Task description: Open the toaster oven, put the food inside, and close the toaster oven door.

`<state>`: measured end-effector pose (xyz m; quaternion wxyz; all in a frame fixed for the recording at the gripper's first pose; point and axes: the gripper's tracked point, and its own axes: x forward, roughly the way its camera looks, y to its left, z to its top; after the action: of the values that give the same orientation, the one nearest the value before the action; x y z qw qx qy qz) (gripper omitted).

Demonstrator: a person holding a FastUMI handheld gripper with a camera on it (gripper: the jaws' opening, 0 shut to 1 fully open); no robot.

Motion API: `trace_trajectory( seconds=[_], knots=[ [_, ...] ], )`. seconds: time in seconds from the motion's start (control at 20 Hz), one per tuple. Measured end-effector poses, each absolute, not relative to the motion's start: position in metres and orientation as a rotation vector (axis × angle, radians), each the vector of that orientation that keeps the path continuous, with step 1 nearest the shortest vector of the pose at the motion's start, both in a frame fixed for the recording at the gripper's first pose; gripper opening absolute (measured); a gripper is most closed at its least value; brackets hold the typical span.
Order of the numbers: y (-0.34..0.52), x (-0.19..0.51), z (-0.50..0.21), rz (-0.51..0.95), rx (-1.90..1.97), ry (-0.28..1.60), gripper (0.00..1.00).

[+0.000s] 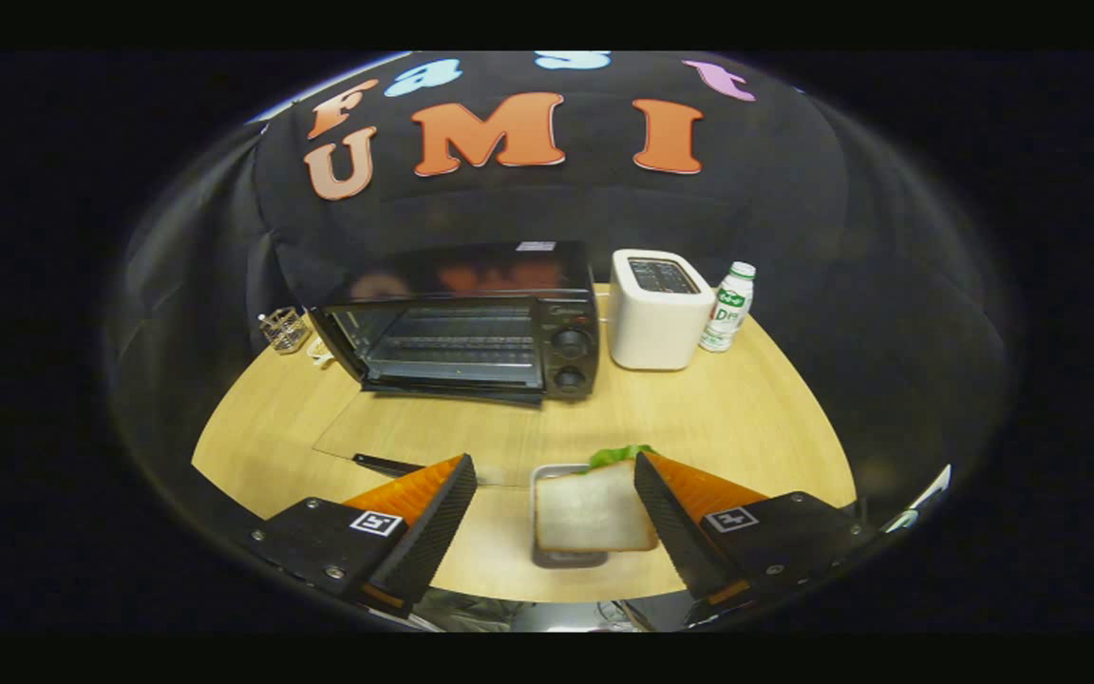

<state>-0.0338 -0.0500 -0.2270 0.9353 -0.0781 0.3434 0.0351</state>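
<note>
A: In the gripper view the toaster oven (471,328) door already lies open. The gripper (555,508) is spread wide, holding nothing.

B: The sandwich (593,513) sits on its tray (541,475), well short of the oven, between the fingers; it probably needs grasping next.

white toaster (656,309), bottle (728,307), glass holder (284,330)

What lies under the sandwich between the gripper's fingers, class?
A small metal tray sits under the sandwich, on the wooden table. The bread covers most of the tray's floor, so anything else there is hidden. The hand-held gripper is open around the sandwich.
</note>
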Motion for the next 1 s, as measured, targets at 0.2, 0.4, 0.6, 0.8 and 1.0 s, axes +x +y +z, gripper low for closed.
trace_trajectory(
  seconds=[0.2, 0.4, 0.6, 0.8, 1.0],
  knots=[
    [-0.090, -0.030, -0.238, 0.122, -0.101, 0.827, 0.99],
    [-0.107, -0.030, -0.264, 0.208, -0.043, 0.981, 0.99],
    [-0.113, -0.030, -0.298, 0.267, 0.003, 1.116, 0.99],
    [-0.109, -0.032, -0.324, 0.313, 0.056, 1.212, 0.99],
    [-0.098, -0.037, -0.335, 0.359, 0.098, 1.274, 0.94]
  ],
)
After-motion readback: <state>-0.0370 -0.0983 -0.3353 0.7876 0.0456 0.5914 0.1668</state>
